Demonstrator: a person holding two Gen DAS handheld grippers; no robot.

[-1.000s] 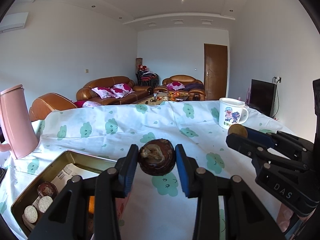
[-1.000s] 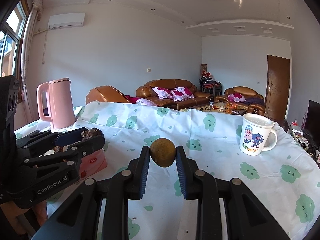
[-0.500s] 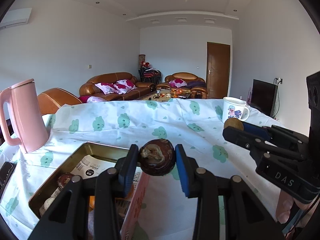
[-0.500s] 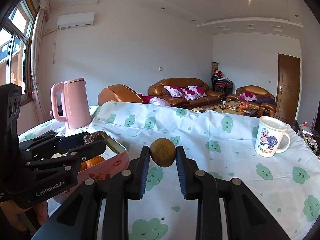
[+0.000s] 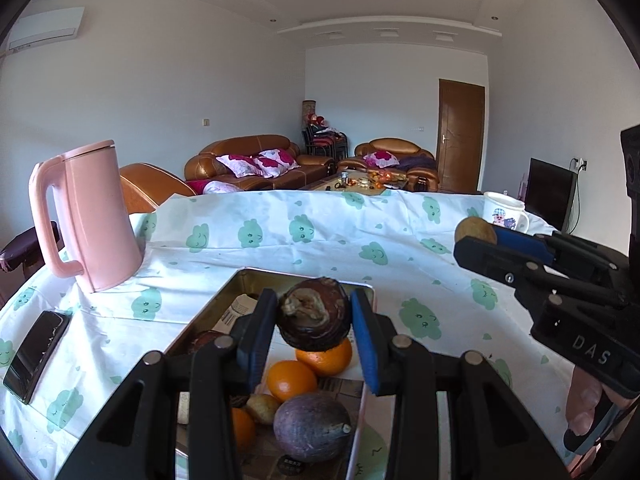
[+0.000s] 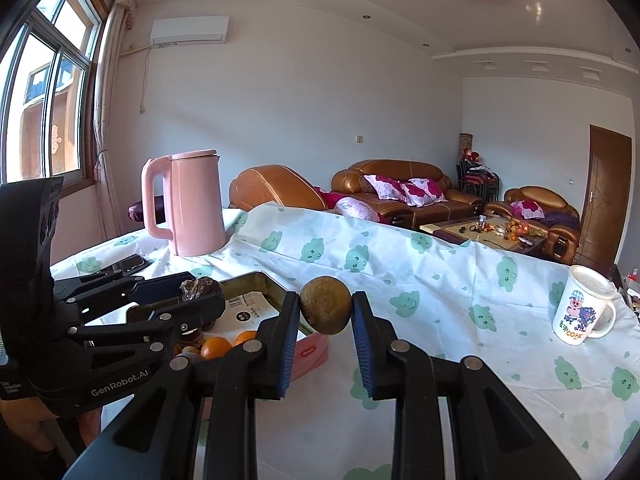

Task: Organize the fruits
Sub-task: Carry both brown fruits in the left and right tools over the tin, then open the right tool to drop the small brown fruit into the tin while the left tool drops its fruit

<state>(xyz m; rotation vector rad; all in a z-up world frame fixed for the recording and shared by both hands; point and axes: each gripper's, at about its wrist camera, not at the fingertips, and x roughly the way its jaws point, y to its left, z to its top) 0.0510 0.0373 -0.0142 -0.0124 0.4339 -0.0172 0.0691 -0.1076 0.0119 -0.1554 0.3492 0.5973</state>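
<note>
**Carrying two fruits at a tin of fruit**

Reading the lettering first: the left gripper's (image 6: 192, 300) body, seen from the right wrist camera, bears "GenRobot.AI" in pale letters, and the right gripper's (image 5: 476, 236) body, seen from the left wrist camera, shows "DAS". The white mug (image 6: 582, 310) carries a cartoon pig figure and coloured letters ending in "OOHK". Printed paper with a barcode lies in the tin (image 5: 256, 276), but its text is too small to read; a small red label on the tin's pink outer wall is also illegible.

The left gripper's fingers pinch a dark brown fruit (image 5: 314, 316) with a torn, pale patch on its skin, held in the air above the open tin. Under it in the tin lie oranges (image 5: 291, 380), a purple round fruit (image 5: 312, 426) and some smaller pieces. The gripper points forward and slightly downward.

The right gripper's fingers are clamped on a brownish-green round fruit (image 6: 326, 310), held above the tablecloth (image 6: 440, 280) just beside the tin's right edge, also tilted slightly downward. Part of a person's hand (image 5: 584, 400) shows beneath it.

A pink kettle (image 5: 90, 216) stands upright beyond the tin on its left, and a dark phone (image 5: 36, 350) lies flat on the cloth near it.
</note>
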